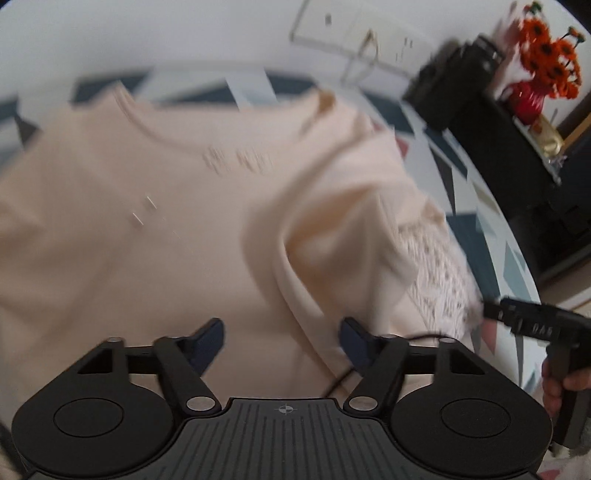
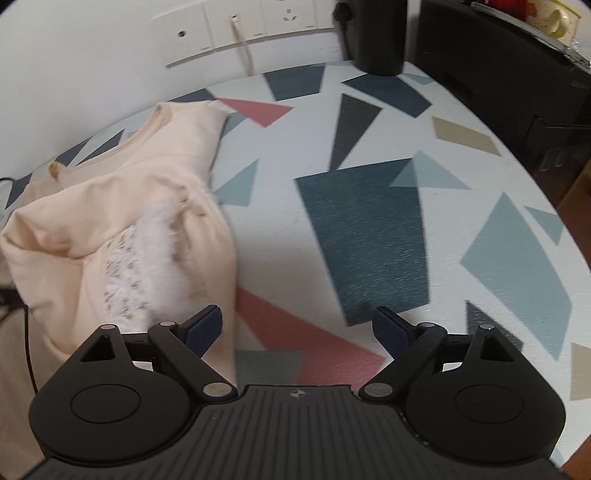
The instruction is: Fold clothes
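Observation:
A cream top [image 1: 155,221] lies on the patterned table, neckline toward the wall. Its right sleeve with a white lace cuff [image 1: 439,269] is folded inward over the body. My left gripper [image 1: 282,332] is open and empty, hovering over the lower middle of the top. In the right wrist view the top [image 2: 147,192] fills the left side, lace cuff [image 2: 144,258] on top. My right gripper [image 2: 297,326] is open and empty over the bare table, its left finger next to the garment's edge. It also shows in the left wrist view [image 1: 491,310], at the cuff.
The round table [image 2: 369,229] has a white cloth with blue, grey and pink shapes. A black cylinder [image 2: 376,37] stands at the back near wall sockets [image 2: 236,29]. A black cabinet [image 1: 517,155] with a red vase of orange flowers [image 1: 546,62] stands to the right.

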A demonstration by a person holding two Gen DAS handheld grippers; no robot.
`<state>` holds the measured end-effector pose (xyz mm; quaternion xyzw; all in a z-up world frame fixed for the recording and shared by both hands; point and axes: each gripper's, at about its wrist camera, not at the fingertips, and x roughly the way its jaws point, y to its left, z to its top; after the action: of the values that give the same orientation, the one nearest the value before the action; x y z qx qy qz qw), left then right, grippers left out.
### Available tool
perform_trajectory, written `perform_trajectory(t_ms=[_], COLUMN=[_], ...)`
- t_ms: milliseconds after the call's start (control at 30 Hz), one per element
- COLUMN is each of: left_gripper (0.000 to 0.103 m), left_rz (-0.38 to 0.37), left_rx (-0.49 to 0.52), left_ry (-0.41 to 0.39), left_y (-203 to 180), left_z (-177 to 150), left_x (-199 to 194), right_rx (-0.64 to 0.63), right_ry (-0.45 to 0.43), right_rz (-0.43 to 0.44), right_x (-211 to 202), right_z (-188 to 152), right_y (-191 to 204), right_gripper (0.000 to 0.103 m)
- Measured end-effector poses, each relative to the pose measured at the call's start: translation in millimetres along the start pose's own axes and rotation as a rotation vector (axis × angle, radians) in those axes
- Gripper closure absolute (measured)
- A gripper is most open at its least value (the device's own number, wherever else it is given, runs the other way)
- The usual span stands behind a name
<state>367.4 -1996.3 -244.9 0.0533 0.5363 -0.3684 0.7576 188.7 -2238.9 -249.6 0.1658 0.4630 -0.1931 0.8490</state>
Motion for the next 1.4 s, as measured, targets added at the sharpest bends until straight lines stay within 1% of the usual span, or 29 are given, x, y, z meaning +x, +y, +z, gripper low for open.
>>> perform_trajectory(t_ms=[33, 67, 100, 133, 200, 233, 267, 367, 467, 500, 533, 567, 600, 633, 667, 733, 833, 933, 967, 1000, 1133, 1167, 1200, 1233, 1267, 1300, 1367, 1400], left_gripper=[0.045, 0.049, 0.071, 0.098, 0.098, 0.1, 0.1, 0.1, 0.099, 0.094, 0.069, 0.048, 0.012, 0.008, 0.009, 0.01, 0.011, 0.011, 0.011, 0.01, 0.009, 0.011, 0.03, 0.068, 0.086, 0.094, 0.094, 0.095], left_rz=[-0.004, 0.0, 0.01, 0.015, 0.02, 0.029, 0.054, 0.182, 0.353, 0.399, 0.436, 0.451, 0.441, 0.419, 0.4, 0.373, 0.297, 0.187, 0.169, 0.168, 0.234, 0.257, 0.283, 0.314, 0.31, 0.287, 0.281, 0.298], left_rx=[-0.002, 0.002, 0.007, 0.012, 0.029, 0.042, 0.056, 0.073, 0.093, 0.091, 0.084, 0.083, 0.086, 0.092, 0.092, 0.08, -0.008, -0.095, -0.089, -0.063, 0.085, 0.11, 0.126, 0.122, 0.094, 0.057, 0.047, 0.061], left_ry=[-0.002, -0.004, -0.006, -0.007, -0.024, -0.045, -0.081, -0.227, -0.399, -0.426, -0.435, -0.421, -0.4, -0.395, -0.381, -0.326, -0.231, -0.166, -0.159, -0.154, -0.123, -0.113, -0.106, -0.1, -0.107, -0.121, -0.174, -0.202], left_y=[-1.5, -3.3, -4.2, -4.3, -3.5, -2.9, -1.9, 9.2, 14.4, 14.3, 14.1, 14.6, 15.8, 16.8, 17.9, 20.9, 32.1, 39.8, 37.1, 31.3, 2.7, -1.0, -2.3, -0.9, 2.7, 7.2, 11.5, 13.3], left_z=[-3.0, -3.2, -3.0, -3.3, -0.7, 2.4, 7.4, 31.5, 52.8, 57.1, 60.4, 62.8, 61.9, 56.5, 50.0, 36.8, 9.5, -12.9, -17.3, -19.4, -22.1, -22.6, -23.5, -24.4, -24.8, -25.1, -24.6, -22.8], left_x=[5.5, 8.7, 9.2, 7.8, 1.2, -7.3, -18.1, -60.4, -98.2, -102.9, -104.4, -102.5, -98.9, -96.3, -93.2, -85.3, -76.1, -67.2, -64.3, -61.3, -39.1, -31.8, -25.8, -22.6, -25.5, -31.3, -52.0, -64.9], right_rx=[0.005, 0.01, 0.017, 0.024, 0.039, 0.047, 0.055, 0.077, 0.097, 0.109, 0.12, 0.128, 0.124, 0.121, 0.113, 0.072, 0.022, -0.015, -0.025, -0.034, -0.053, -0.056, -0.058, -0.06, -0.061, -0.061, -0.055, -0.049], right_ry=[-0.002, -0.003, -0.003, -0.004, -0.002, -0.001, -0.002, -0.008, -0.013, -0.01, -0.007, -0.005, -0.004, -0.002, -0.004, -0.023, -0.042, -0.049, -0.044, -0.038, -0.026, -0.028, -0.029, -0.032, -0.036, -0.041, -0.052, -0.056], right_rz=[-0.003, -0.006, -0.008, -0.01, -0.012, -0.012, -0.013, -0.016, -0.003, 0.008, 0.019, 0.028, 0.032, 0.035, 0.037, 0.036, 0.049, 0.067, 0.068, 0.069, 0.067, 0.068, 0.067, 0.071, 0.081, 0.091, 0.133, 0.154], right_x=[-0.4, -0.8, -1.6, -2.3, -3.2, -3.6, -4.3, -6.3, -7.1, -5.9, -4.8, -3.8, -3.1, -2.4, -2.3, -5.3, -8.7, -9.0, -7.4, -5.4, 1.1, 1.9, 2.2, 2.0, 0.8, -0.4, -3.5, -4.9], right_z=[0.2, -0.1, -1.2, -2.3, -4.5, -5.4, -5.5, -5.6, -4.1, -3.9, -3.7, -3.6, -3.8, -3.9, -4.0, -4.5, -6.2, -8.0, -8.2, -8.2, -6.1, -5.4, -4.7, -4.1, -4.4, -4.7, -6.2, -7.2], right_y=[-1.7, -3.4, -5.0, -6.7, -10.3, -12.2, -14.0, -19.1, -20.4, -20.2, -20.0, -19.3, -17.2, -15.0, -12.5, -5.3, 4.5, 13.2, 15.8, 18.3, 24.9, 26.1, 27.2, 28.0, 29.0, 30.0, 30.8, 31.0], right_gripper=[0.013, 0.013, 0.013, 0.013, 0.013, 0.013, 0.013, 0.013, 0.013, 0.013, 0.013, 0.013, 0.013, 0.013, 0.013, 0.013, 0.013, 0.013, 0.013, 0.013, 0.013, 0.013, 0.013, 0.013, 0.013, 0.013, 0.013, 0.013])
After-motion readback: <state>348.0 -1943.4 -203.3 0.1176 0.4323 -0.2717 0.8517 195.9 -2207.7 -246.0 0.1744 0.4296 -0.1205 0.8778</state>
